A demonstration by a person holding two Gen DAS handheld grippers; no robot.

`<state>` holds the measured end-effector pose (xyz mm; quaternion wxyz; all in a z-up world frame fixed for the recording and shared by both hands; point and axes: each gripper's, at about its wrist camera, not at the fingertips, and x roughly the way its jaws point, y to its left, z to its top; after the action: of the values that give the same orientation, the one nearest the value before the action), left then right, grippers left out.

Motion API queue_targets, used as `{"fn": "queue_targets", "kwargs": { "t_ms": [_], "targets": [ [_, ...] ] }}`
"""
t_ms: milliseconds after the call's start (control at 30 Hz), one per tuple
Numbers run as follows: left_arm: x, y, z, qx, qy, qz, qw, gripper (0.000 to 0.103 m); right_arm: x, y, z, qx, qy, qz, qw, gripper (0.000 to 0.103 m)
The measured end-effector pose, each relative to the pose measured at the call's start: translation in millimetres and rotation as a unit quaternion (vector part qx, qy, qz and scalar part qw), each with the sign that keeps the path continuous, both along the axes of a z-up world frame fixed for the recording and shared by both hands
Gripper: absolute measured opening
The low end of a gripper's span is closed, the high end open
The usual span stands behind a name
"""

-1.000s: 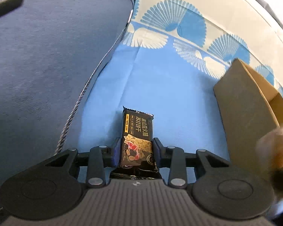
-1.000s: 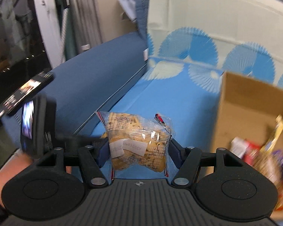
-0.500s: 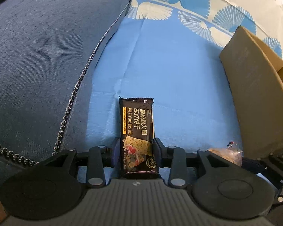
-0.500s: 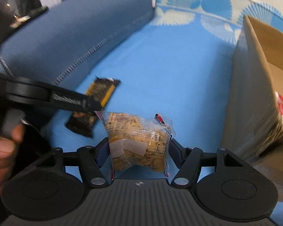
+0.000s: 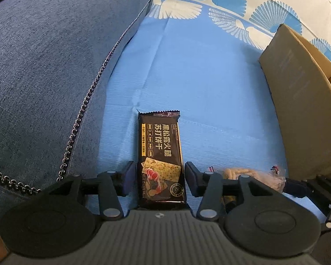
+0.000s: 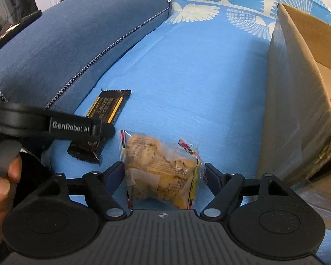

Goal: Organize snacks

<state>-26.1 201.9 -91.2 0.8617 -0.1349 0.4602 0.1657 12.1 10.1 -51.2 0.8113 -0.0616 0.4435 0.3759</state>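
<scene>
A dark cracker packet (image 5: 160, 159) lies flat on the blue sheet (image 5: 209, 101) of a sofa seat, its long axis running straight away from the left gripper (image 5: 160, 176), crimped end pointing toward the backrest. The left gripper, tilted steeply down, has just been opening; its pads stand a little clear of the packet's sides, the packet between them. Just to the right, a clear bag of biscuits (image 6: 163, 170) rests on the sheet, lengthwise along the right gripper (image 6: 164, 176), whose fingers have likewise just spread and flank the bag without pressing it. A hand (image 6: 0, 187) grips the left tool's handle. A cardboard box (image 6: 302, 101) stands at right, beside the bag.
</scene>
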Motion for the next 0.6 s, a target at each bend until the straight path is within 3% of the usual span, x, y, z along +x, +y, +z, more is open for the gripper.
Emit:
{"fn": "queue_targets", "kwargs": {
  "t_ms": [600],
  "targets": [
    [1.7, 0.4, -1.6, -0.001, -0.001, 0.001, 1.0000, 0.062, 2.1, 4.6, -1.2, -0.001, 0.006, 0.006, 1.000, 0.081]
  ]
}}
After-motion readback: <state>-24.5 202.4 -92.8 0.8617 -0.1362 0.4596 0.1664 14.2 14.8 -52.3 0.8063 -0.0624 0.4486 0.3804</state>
